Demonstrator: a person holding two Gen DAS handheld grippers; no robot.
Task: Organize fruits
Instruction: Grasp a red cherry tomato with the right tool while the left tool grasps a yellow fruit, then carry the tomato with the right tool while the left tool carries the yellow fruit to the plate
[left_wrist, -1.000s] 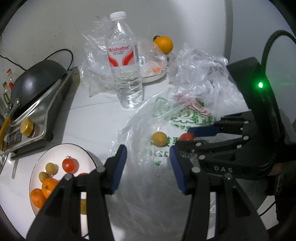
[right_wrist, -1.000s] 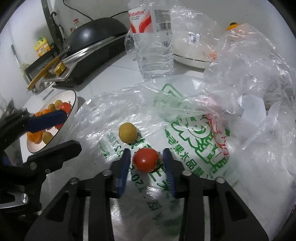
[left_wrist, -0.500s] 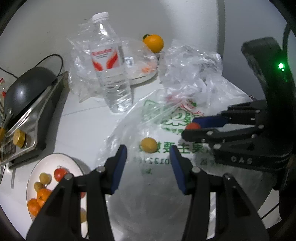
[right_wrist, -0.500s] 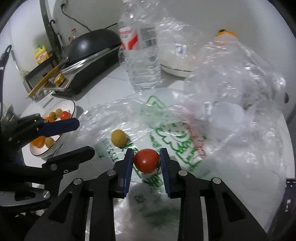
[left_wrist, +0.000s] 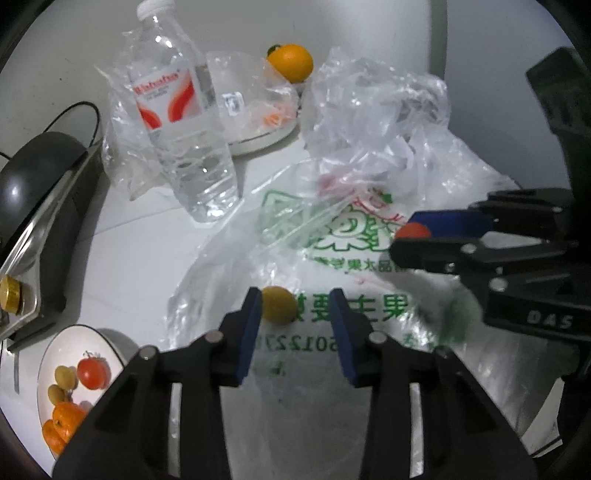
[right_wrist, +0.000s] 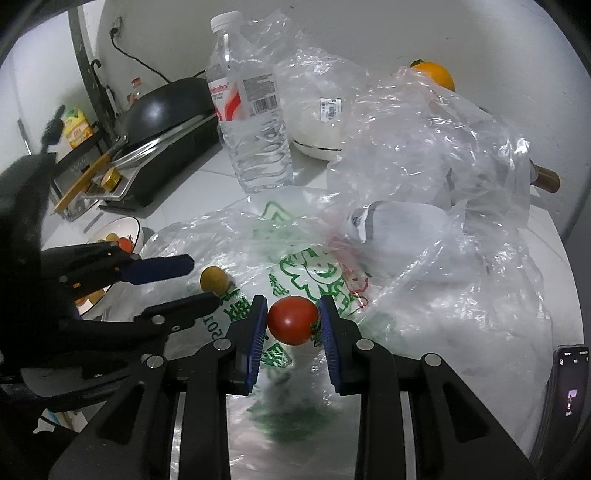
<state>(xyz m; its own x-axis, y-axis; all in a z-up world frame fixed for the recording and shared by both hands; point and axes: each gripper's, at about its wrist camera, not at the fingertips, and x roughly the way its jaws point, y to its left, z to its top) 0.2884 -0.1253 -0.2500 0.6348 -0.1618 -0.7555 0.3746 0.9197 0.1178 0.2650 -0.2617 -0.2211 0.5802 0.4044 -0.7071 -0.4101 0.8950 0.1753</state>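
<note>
clear water bottle (left_wrist: 184, 122) standing upright by a black wok (right_wrist: 168, 107) on its stove, a phone (right_wrist: 567, 391) at the table edge, and maybe a carton (right_wrist: 76, 127) way back

Crinkled glossy clear plastic bag (right_wrist: 424, 155), glossy smooth-skinned tomato (right_wrist: 292, 320), clear plastic bottle (left_wrist: 184, 129).

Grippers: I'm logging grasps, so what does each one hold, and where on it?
The right gripper clamps the red tomato across its sides. The left gripper is open, holding nothing; the yellow fruit lies between its fingertips.
</note>
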